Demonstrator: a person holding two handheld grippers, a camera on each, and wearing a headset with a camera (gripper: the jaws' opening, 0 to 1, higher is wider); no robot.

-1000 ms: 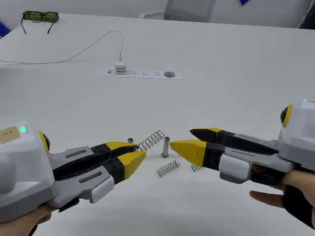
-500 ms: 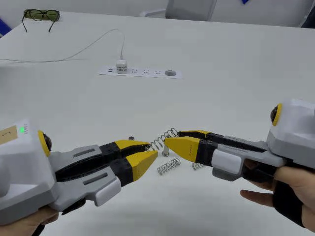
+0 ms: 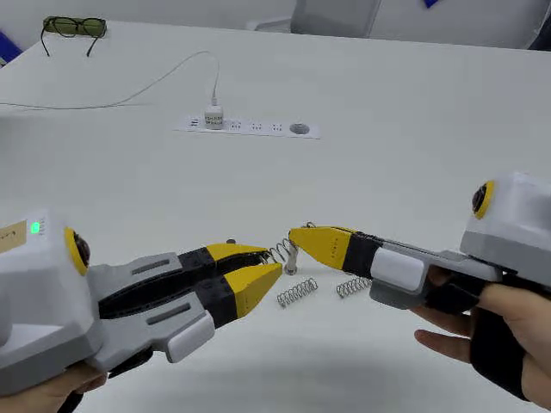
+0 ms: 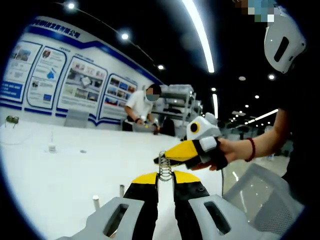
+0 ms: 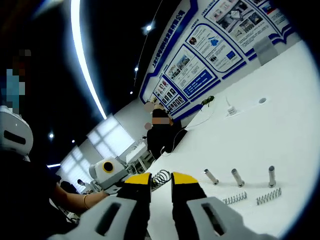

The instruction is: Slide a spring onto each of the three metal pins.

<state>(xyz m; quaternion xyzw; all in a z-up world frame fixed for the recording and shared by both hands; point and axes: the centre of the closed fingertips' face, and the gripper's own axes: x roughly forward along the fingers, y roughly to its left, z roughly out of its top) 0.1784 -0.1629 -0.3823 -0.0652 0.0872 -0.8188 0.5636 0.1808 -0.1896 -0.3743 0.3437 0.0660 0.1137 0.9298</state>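
Spring held between two grippers over the bench (image 3: 405, 172)

The left gripper (image 3: 269, 260) has its fingers pinched on a spring (image 3: 282, 251) just beside an upright pin (image 3: 291, 263). The right gripper (image 3: 298, 234) has narrow fingers at the spring's far end; I cannot tell whether they grip. An uneven pull could flick it away.

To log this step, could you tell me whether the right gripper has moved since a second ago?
Yes. Judged against the power strip, the right gripper has moved left, to the spring in the left gripper, above the upright pin.
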